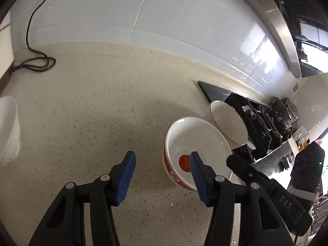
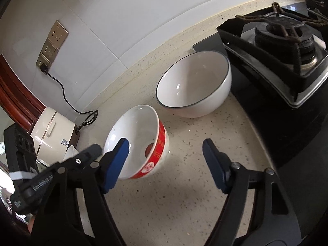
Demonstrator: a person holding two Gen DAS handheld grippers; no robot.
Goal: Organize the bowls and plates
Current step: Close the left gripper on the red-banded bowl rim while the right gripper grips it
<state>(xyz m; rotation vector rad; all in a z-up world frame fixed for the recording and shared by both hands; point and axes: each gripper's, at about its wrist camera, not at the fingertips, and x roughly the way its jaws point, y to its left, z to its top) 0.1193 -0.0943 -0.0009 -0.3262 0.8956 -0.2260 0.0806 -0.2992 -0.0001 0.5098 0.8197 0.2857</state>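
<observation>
A white bowl with a red band (image 1: 194, 141) (image 2: 137, 135) stands on the speckled counter. Behind it stands a larger white bowl with a thin dark rim (image 1: 227, 121) (image 2: 194, 84), next to the stove. My left gripper (image 1: 162, 174) is open and empty, just left of the red-banded bowl; its right finger overlaps the bowl's inside in the view. My right gripper (image 2: 166, 160) is open and empty, low over the counter, with its left finger in front of the red-banded bowl. The left gripper's body (image 2: 61, 170) shows in the right wrist view.
A black gas stove (image 2: 287, 65) (image 1: 256, 119) lies at the right. A cream appliance (image 2: 53, 131) and a black cable (image 1: 34, 61) sit at the left by the tiled wall. A white container (image 1: 8, 129) stands at the far left.
</observation>
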